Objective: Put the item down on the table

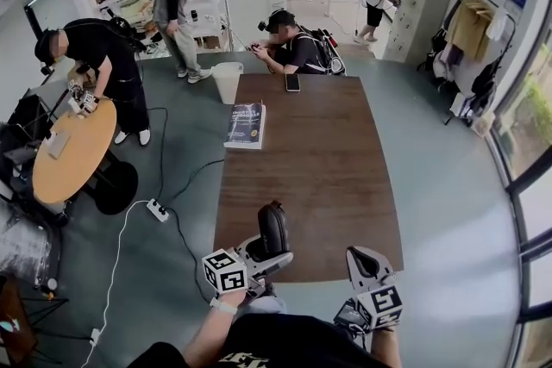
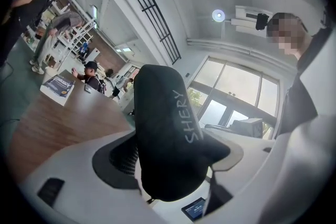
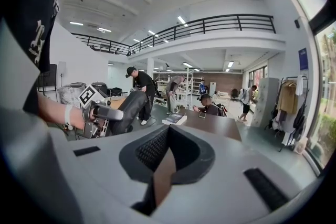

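Now the left hand-held gripper (image 1: 267, 252) is closed on a black case (image 1: 273, 227), which stands upright between its jaws. White letters SHERY run along the side of the case. It is over the near edge of the brown worktop (image 1: 328, 168), at about 7 o'clock, and I cannot tell whether it touches the wood. The right hand-held gripper (image 1: 364, 265), at about 5 o'clock, has its jaws together with nothing between them. A dark book (image 1: 246, 125) lies at 10 o'clock and a phone (image 1: 292, 82) at 12 o'clock.
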### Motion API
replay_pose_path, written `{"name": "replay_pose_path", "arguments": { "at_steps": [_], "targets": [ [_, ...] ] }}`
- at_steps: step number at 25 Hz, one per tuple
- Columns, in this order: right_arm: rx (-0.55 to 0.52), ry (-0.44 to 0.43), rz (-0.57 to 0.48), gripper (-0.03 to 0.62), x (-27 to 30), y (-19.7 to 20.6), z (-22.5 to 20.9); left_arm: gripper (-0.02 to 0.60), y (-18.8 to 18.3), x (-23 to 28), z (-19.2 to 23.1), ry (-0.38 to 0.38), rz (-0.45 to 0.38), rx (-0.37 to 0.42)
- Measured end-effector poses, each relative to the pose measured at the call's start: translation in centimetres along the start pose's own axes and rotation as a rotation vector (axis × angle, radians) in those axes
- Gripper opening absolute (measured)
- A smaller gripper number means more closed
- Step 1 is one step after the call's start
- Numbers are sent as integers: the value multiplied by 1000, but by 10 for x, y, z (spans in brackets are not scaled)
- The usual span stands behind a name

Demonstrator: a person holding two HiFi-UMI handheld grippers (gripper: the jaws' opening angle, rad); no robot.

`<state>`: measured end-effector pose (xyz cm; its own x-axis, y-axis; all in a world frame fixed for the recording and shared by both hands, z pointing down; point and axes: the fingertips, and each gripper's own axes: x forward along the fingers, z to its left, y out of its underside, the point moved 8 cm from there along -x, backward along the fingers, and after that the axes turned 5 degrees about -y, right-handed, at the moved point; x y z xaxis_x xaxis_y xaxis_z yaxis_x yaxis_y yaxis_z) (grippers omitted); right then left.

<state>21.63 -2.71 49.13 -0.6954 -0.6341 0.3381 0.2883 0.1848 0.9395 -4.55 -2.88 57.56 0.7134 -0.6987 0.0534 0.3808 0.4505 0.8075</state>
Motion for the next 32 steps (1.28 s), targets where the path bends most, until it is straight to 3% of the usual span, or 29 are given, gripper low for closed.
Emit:
{"name": "replay_pose_path", "arguments": {
  "at_steps": [9,20,32],
  "targets": [
    [13,17,28,-12,46,-16,-7,364,-14,6,58,-65,72,-35],
    [31,51,57,-12,100,-22,4,364,-28,-4,115,-73,128,-47],
    [63,158,90,-12,122,-20,15,364,-20,-9,166,-106,240,-54]
  ]
}}
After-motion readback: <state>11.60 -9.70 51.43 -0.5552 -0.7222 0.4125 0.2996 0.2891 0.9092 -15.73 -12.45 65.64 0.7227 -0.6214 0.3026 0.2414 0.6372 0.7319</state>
